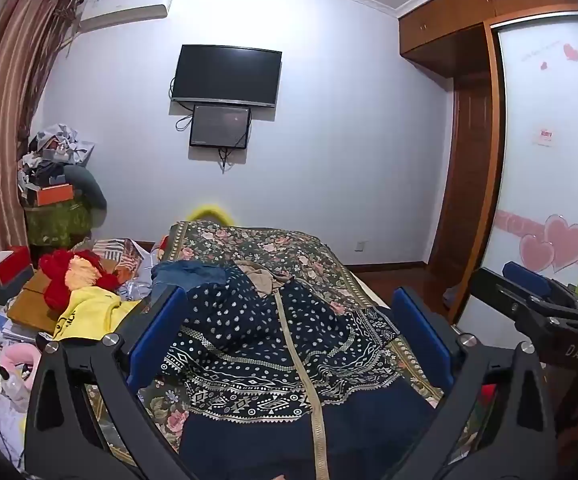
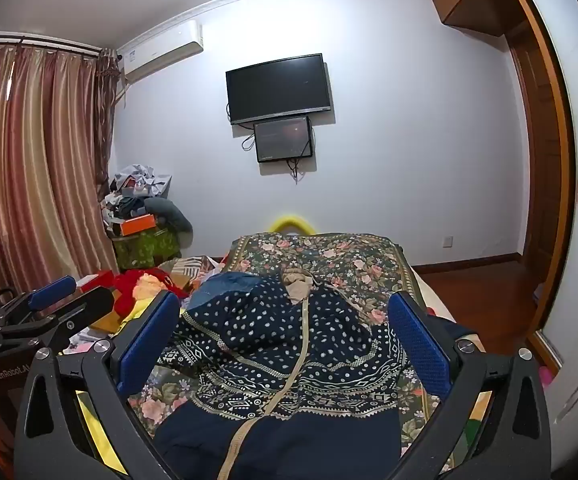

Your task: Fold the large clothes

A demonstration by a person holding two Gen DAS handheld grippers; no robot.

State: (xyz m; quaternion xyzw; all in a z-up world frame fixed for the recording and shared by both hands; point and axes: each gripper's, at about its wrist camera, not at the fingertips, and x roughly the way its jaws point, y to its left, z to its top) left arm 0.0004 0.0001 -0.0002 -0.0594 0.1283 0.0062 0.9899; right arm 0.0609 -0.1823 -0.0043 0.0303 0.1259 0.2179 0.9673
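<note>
Navy dotted garment with gold zipper lies rumpled, unfolded, directly ahead of both claws, between their spread fingers.

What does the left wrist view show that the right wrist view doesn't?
Only the left wrist view: the right tool from the side, pink heart stickers on the wardrobe door, a yellow garment. Only the right wrist view: the left tool from the side and the full curtain. Both: the navy patterned garment lying unfolded on the floral bedspread, the TV, both tools open, holding nothing.
</note>
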